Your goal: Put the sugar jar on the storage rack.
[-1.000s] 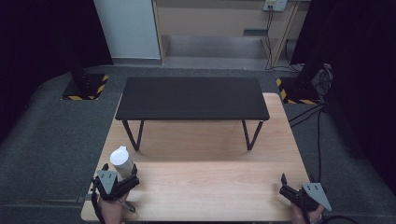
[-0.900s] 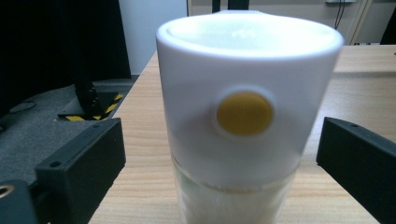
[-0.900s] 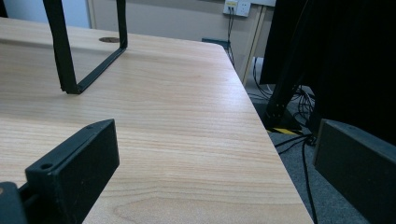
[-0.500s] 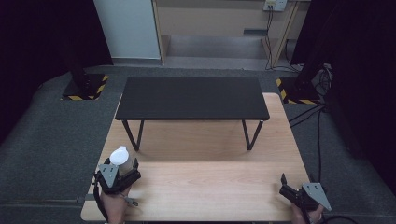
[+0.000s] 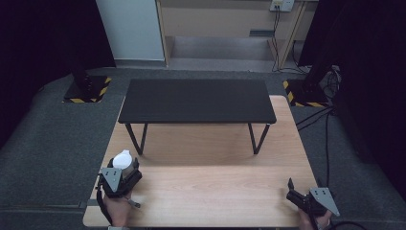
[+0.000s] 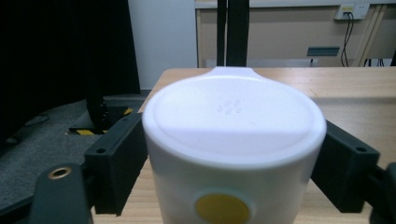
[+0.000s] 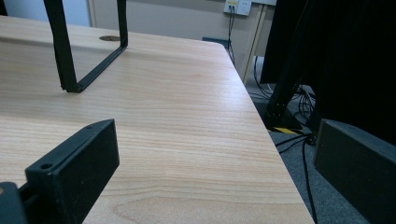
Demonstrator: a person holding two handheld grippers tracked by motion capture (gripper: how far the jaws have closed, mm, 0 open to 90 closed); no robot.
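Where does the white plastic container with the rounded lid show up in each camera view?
High view: the white plastic container with the rounded lid sits bottom left on the wooden table, between the left gripper's fingers.
Left gripper view: it stands centre foreground, fingers against both sides.
Right gripper view: wooden tabletop and open fingers, no container.
Shared landmark: the black metal stand.

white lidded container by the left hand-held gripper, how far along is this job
Done: the left hand-held gripper has just been closing and its jaws now sit against both sides of the white lidded container, which stands upright at the wooden table near its left edge. In hand: that grip. Left: lifting and placing it; the right hand-held gripper waits open and empty.
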